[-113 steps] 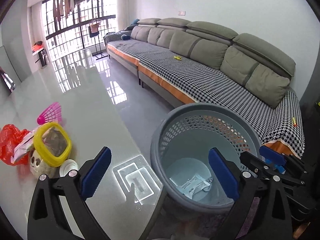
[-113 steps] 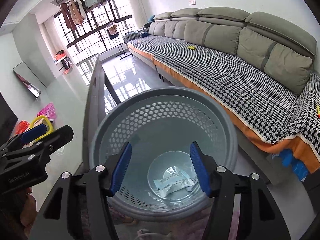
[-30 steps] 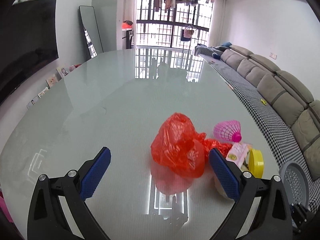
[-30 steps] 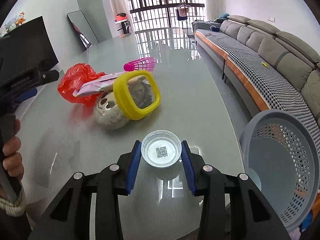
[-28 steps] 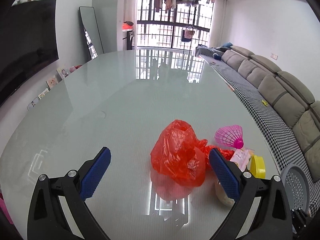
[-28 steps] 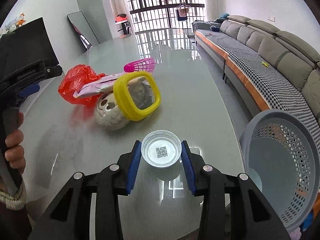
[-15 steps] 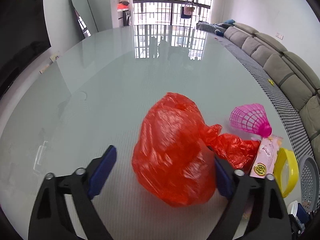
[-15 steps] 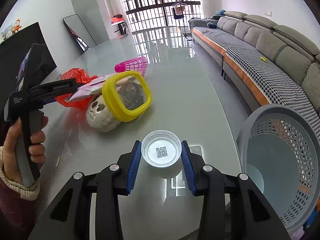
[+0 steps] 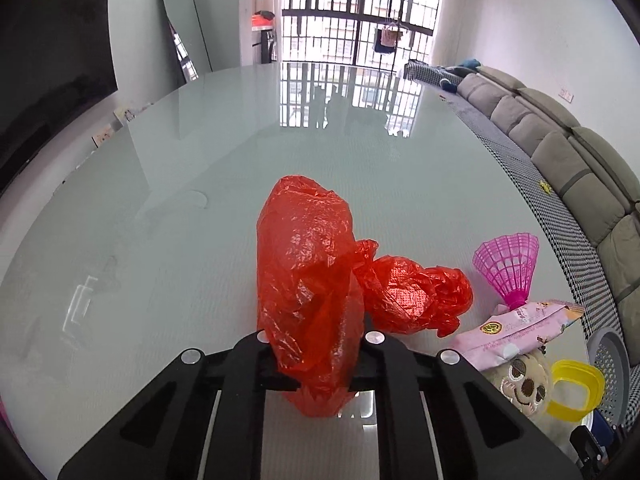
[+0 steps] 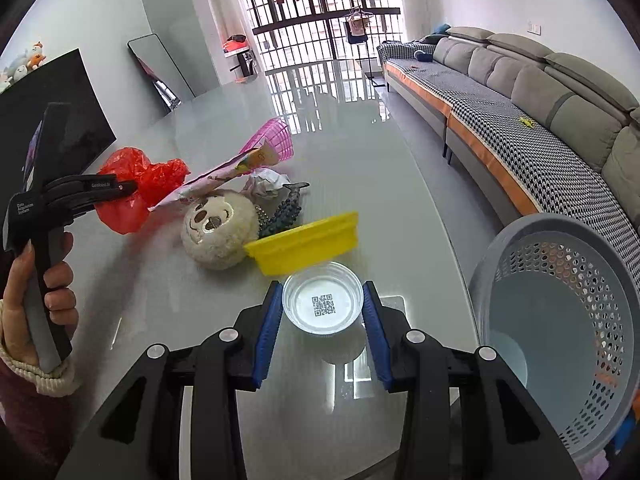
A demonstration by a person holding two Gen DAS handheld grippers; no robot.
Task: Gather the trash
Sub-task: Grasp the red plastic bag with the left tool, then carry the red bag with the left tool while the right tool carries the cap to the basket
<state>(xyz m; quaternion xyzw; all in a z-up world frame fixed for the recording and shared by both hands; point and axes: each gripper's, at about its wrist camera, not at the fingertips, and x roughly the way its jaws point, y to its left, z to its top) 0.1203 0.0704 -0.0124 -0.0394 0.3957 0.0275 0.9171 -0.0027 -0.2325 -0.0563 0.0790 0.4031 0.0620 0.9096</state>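
Pinching the red bag [image 9: 308,280] on the table [image 9: 168,240], the left gripper [image 9: 316,354] has just closed on it; the bin [image 10: 560,320] lies at four o'clock, nearer the right gripper [image 10: 322,316], which clamps a QR-coded clear cup [image 10: 322,304]

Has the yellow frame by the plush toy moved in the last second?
Yes. In the right wrist view the yellow frame has tipped off the plush toy toward the clear cup held in the right gripper, now showing its side.
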